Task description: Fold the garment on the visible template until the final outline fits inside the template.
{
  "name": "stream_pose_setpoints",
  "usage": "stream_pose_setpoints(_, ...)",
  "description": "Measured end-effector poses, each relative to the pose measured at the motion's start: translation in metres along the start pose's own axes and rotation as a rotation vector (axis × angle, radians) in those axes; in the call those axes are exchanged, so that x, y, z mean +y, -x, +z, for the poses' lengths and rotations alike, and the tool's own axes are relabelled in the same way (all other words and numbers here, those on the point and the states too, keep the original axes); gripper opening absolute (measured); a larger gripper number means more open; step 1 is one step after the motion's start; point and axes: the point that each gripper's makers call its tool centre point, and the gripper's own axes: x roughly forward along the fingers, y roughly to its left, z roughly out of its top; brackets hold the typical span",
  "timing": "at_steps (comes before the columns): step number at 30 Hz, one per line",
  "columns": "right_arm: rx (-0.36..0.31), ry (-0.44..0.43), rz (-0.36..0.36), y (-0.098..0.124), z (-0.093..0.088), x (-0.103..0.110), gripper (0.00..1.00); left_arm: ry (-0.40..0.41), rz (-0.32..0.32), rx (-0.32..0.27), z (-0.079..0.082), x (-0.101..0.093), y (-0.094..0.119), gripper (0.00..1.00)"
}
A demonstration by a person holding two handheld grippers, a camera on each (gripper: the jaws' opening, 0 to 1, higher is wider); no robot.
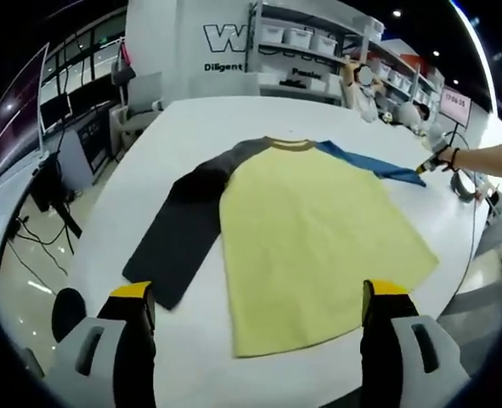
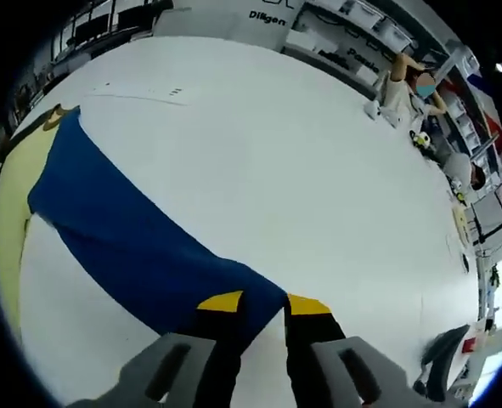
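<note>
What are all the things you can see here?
shirt: one, yellow, flat on the table
dark sleeve: one, blackish, spread out beside the shirt
blue sleeve: one, blue, stretched out, its end between the right gripper's jaws
table: one, white, under the shirt
shelves: white, behind the table, holding bins
left gripper: one, black with yellow tips, open, above the shirt's hem
right gripper: one, same colours, pinching the blue sleeve

Left tool (image 1: 255,310) hovers over near edge of white desk (image 1: 191,119), jaws wide apart, nothing between them. Garment (image 1: 310,246) lies flat on desk: yellow body, dark grey sleeve (image 1: 178,242) angled toward the left jaw, blue sleeve (image 1: 369,161) stretched away to far right. At blue sleeve's cuff, right tool (image 1: 427,161) w/ person's hand (image 1: 448,158) behind it. Shelves w/ bins (image 1: 306,38) beyond desk.
</note>
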Motion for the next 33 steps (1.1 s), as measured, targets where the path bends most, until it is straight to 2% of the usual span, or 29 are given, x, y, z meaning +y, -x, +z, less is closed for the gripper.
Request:
stream_pose_setpoints(3, -0.019, -0.047, -0.001, 0.009, -0.003, 0.003, 0.23, 0.007, -0.002, -0.008, 0.003, -0.001, 0.001, 0.99)
stream_pose_setpoints(7, -0.048, -0.12, 0.023, 0.016, -0.008, 0.013, 0.24, 0.007, -0.009, -0.021, 0.006, -0.003, 0.001, 0.99)
stream_pose_setpoints(14, -0.036, -0.102, 0.038, 0.022, -0.021, 0.029, 0.25, 0.008, -0.021, -0.045, 0.011, -0.006, 0.004, 0.99)
stream_pose_setpoints(19, -0.006, -0.173, 0.047, 0.017, -0.035, 0.035, 0.25, -0.01, -0.021, -0.043, 0.013, -0.005, 0.008, 0.99)
stream_pose_setpoints(21, 0.004, -0.17, 0.037, 0.016, -0.038, 0.035, 0.24, -0.016, -0.021, -0.044, 0.014, -0.004, 0.01, 0.99)
stream_pose_setpoints(22, -0.009, -0.211, 0.03, 0.016, -0.037, 0.034, 0.23, -0.018, -0.018, -0.047, 0.015, -0.003, 0.011, 0.99)
stream_pose_setpoints(27, -0.008, -0.3, 0.059, 0.016, -0.038, 0.043, 0.12, -0.01, -0.01, -0.052, 0.016, 0.003, 0.013, 0.99)
stream_pose_setpoints(30, -0.023, -0.353, 0.059, 0.015, -0.037, 0.045, 0.09, -0.01, -0.008, -0.057, 0.018, 0.005, 0.014, 0.99)
stream_pose_setpoints(33, -0.023, -0.34, 0.042, 0.013, -0.038, 0.04, 0.01, -0.012, -0.005, -0.061, 0.019, 0.007, 0.015, 0.99)
